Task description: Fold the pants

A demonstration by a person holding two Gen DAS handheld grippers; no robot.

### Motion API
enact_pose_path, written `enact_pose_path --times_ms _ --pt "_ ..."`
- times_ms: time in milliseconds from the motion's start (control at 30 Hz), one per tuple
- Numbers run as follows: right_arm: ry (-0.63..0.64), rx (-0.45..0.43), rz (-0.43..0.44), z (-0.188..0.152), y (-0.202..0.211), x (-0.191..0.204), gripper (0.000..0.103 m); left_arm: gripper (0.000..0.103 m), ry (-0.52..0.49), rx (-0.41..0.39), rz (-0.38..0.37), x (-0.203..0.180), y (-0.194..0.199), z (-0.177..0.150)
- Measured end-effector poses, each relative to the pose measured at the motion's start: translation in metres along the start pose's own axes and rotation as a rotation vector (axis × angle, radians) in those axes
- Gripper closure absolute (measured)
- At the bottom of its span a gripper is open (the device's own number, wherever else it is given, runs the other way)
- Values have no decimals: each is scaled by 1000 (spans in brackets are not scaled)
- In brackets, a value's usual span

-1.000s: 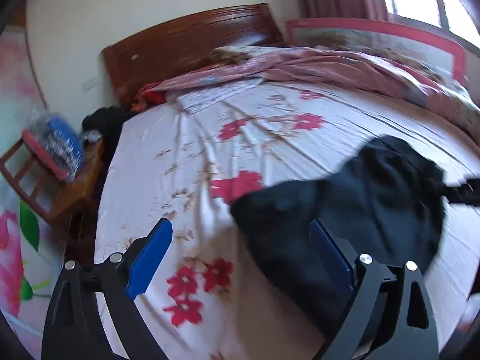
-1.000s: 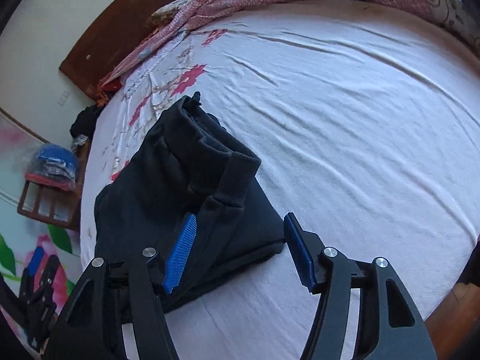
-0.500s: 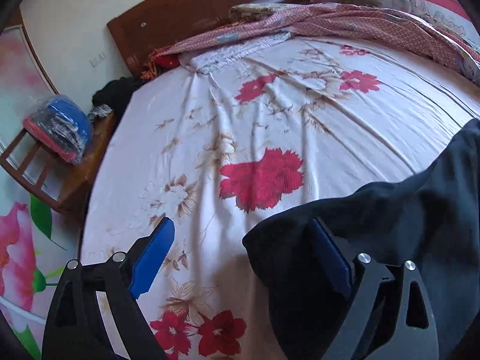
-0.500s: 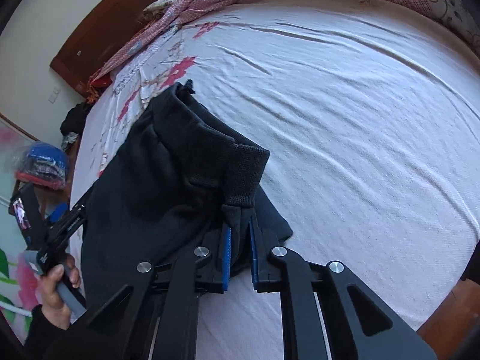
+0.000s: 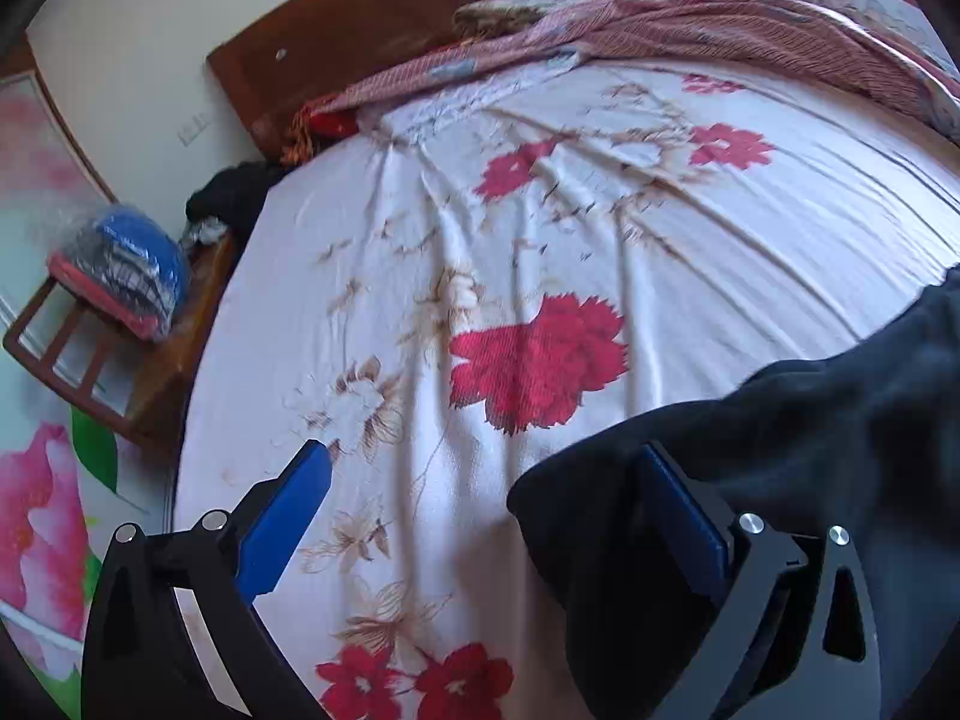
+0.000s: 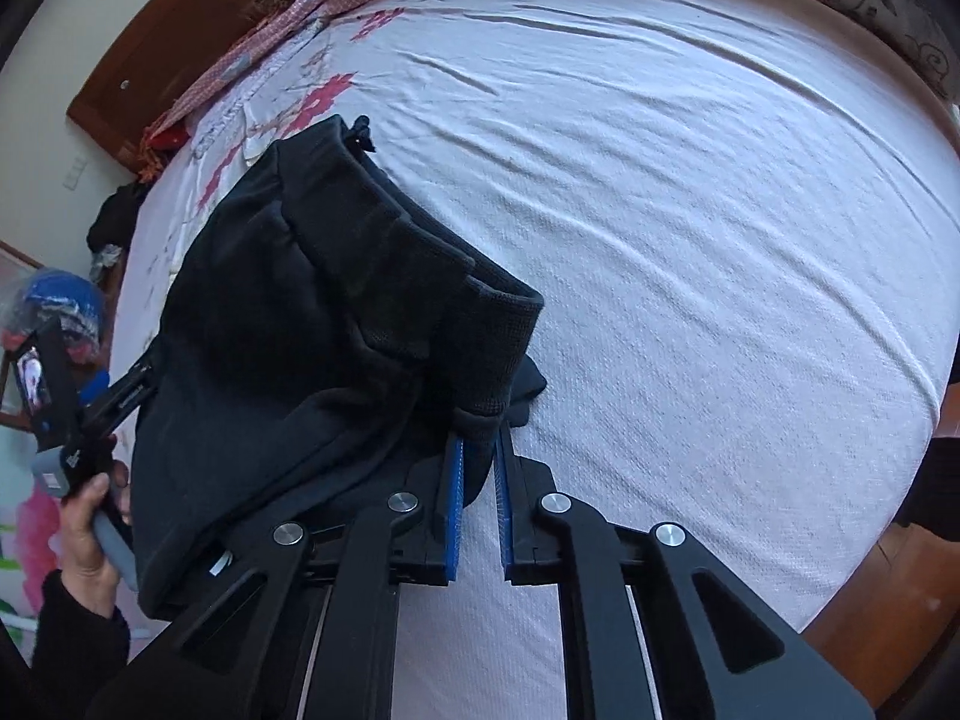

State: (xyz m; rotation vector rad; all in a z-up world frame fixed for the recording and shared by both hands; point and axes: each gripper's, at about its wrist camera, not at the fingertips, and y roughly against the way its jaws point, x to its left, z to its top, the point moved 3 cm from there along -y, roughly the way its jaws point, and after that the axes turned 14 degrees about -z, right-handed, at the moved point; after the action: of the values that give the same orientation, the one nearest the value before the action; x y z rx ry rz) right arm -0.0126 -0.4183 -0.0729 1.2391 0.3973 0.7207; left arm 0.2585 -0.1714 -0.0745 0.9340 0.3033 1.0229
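Note:
Black pants [image 6: 300, 330] lie folded in a thick bundle on the flowered bed sheet [image 6: 690, 210], a ribbed cuff on top at the near right. My right gripper [image 6: 478, 438] is shut on the bundle's near right corner, black fabric pinched between its blue pads. In the left wrist view the pants [image 5: 810, 432] fill the lower right. My left gripper [image 5: 483, 456] hangs low over their left corner, its jaws opening wide. The right finger rests against the fabric edge and the left finger stands over bare sheet; the pads press on nothing.
A wooden headboard [image 5: 390, 42] and a pink checked blanket [image 5: 690, 30] lie at the far end. A wooden chair [image 5: 78, 354] with a blue bag [image 5: 132, 264] stands left of the bed. A hand [image 6: 90, 516] holds the left gripper's handle. The bed's wooden edge [image 6: 870, 612] is near right.
My right gripper has shut on the pants' near corner. The left gripper dropped closer to the pants' left corner, then held still while its jaws widened slightly.

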Motion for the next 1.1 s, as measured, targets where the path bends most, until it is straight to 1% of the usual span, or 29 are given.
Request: enact_pose_path --times_ms 67,100,133,200,267,333,367,433,467,500,533,567,600,633,667,700,767,800,867,967,1033,1100 --pt "-12 -35 -9 0 23 4 93 2 -14 -27 16 1 20 -4" --pt "-24 -53 -10 -2 32 4 93 2 -4 -52 -4 3 37 -8" --pt "-23 -87 16 -2 45 8 93 2 6 -66 -23 5 48 -11" --pt "-31 -138 33 4 62 16 93 2 29 -83 -55 5 72 -20" --pt "-22 -150 66 12 68 30 93 2 37 -91 -115 -2 89 -29" --pt "27 -167 103 21 64 53 93 2 28 -92 -143 -15 102 -37" --pt "59 -175 98 23 60 65 93 2 25 -98 -163 -21 108 -40" --pt "130 -150 104 26 41 93 93 2 26 -117 -174 -33 116 -45" --pt "149 -145 90 23 35 97 93 2 19 -118 -206 -40 117 -48" --pt "175 -146 62 21 27 104 93 2 14 -113 -209 -44 116 -50" --pt "231 -126 29 16 15 112 93 2 8 -106 -186 -48 115 -53" --pt "256 -108 10 9 6 114 93 2 -14 -105 -180 -54 114 -59" --pt "268 -100 -6 6 0 115 93 2 -35 -98 -180 -58 111 -64" --pt "291 -101 -32 -1 -5 112 93 2 -47 -73 -162 -62 106 -70" --pt "286 -105 -41 -5 -6 103 93 2 -48 -48 -164 -63 101 -75" --pt "268 -101 -28 -8 -6 96 93 2 -44 -17 -187 -63 93 -85" --pt "250 -100 -31 -12 -5 81 95 2 -27 1 -207 -61 84 -96" --pt "238 -99 -34 -13 -6 76 95 2 -3 15 -234 -59 77 -101" --pt "212 -89 -8 -13 -7 69 96 2 39 12 -262 -54 74 -103" --pt "193 -88 -36 -11 -5 61 103 2 -2 17 -219 -54 79 -103" --pt "201 -92 -49 -12 1 57 103 2 -20 9 -195 -51 90 -103" --pt "211 -114 -89 -12 13 57 103 2 -16 -17 -155 -42 105 -101"
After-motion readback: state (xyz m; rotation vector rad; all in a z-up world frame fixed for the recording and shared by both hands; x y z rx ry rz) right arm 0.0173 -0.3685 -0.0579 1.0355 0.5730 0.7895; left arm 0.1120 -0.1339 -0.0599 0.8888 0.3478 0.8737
